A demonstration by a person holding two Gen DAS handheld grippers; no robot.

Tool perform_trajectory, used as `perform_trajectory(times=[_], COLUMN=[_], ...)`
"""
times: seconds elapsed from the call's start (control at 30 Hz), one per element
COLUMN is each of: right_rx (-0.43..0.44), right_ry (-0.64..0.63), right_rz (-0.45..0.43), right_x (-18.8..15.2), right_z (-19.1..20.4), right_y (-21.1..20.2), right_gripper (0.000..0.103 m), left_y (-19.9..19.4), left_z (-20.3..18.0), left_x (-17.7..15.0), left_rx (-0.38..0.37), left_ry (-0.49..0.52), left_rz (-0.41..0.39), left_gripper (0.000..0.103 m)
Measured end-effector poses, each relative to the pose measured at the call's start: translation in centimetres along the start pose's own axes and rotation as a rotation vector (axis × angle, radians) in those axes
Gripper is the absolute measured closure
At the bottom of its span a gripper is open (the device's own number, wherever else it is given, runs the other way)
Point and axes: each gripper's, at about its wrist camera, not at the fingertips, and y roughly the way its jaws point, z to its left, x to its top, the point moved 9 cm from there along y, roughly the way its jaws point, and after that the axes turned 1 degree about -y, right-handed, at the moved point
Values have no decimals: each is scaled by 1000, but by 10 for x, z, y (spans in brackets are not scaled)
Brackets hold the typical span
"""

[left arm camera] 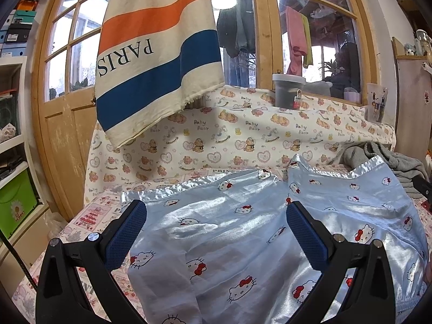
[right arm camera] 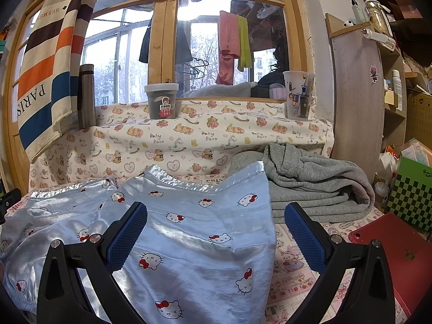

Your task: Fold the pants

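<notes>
Light blue satin pants [left arm camera: 243,232] with a Hello Kitty print lie spread flat on the patterned table, both leg hems pointing toward the window. My left gripper [left arm camera: 216,232] is open and hovers over the left leg, holding nothing. My right gripper [right arm camera: 216,232] is open and hovers over the right leg [right arm camera: 194,232], near its outer edge, holding nothing. The tip of the left gripper shows at the far left of the right wrist view [right arm camera: 8,199].
A folded grey garment [right arm camera: 310,183] lies at the back right of the table. A red tablet [right arm camera: 399,264] and a green checkered box [right arm camera: 413,197] sit at the right. A striped towel [left arm camera: 156,54] hangs at the left. A jar [right arm camera: 162,102], flask [right arm camera: 86,97] and cup [right arm camera: 299,94] stand on the sill.
</notes>
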Motion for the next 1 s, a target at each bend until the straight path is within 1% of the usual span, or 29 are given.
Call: perform_trajectory(times=[1.0], right_rx=[0], right_ry=[0], right_rz=[1], right_x=[0], right_z=[0], right_y=[-1], right_gripper=[1], left_y=[1], left_z=[-2], left_x=[0], left_rx=[-2], left_ry=[1], left_rz=[-2], left_gripper=[0])
